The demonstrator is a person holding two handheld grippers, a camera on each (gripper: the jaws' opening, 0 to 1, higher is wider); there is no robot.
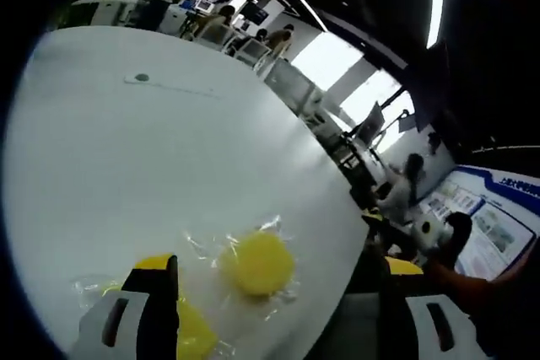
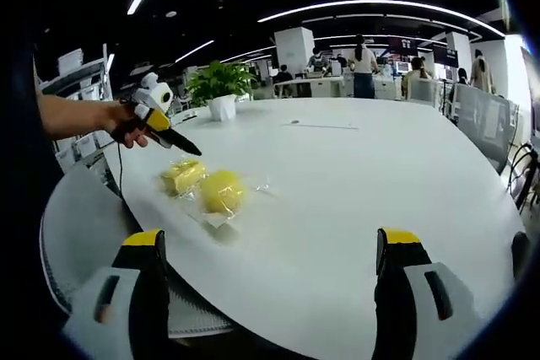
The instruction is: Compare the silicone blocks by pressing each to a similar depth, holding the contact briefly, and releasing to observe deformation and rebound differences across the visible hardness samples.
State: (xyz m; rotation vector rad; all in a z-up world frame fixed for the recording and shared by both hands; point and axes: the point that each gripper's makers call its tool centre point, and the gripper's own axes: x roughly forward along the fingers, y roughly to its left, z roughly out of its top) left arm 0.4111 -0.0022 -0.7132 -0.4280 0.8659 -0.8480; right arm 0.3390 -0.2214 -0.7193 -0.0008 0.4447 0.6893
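No pressing shows yet: the round yellow silicone block [image 2: 223, 190] and the squarer yellow silicone block [image 2: 182, 176] at its 10 o'clock lie untouched on the white round table [image 2: 354, 200], while the left gripper [image 2: 175, 142] hovers above and the right gripper [image 2: 274, 271], jaws spread wide, waits well apart.

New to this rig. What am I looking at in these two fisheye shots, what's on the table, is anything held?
There is no robot arm: a person holds a two-jaw gripper in each hand, and a camera rides on each, looking forward along its jaws.

In the left gripper view, the left gripper hangs with its jaws wide apart over the white table.

The right gripper view looks from across the table; the right gripper is also open, holding nothing. The left gripper appears there at the far left, in the person's hand.

On the table lie two yellow silicone samples in clear wrap: a round one and a blockier one. Neither is gripped.
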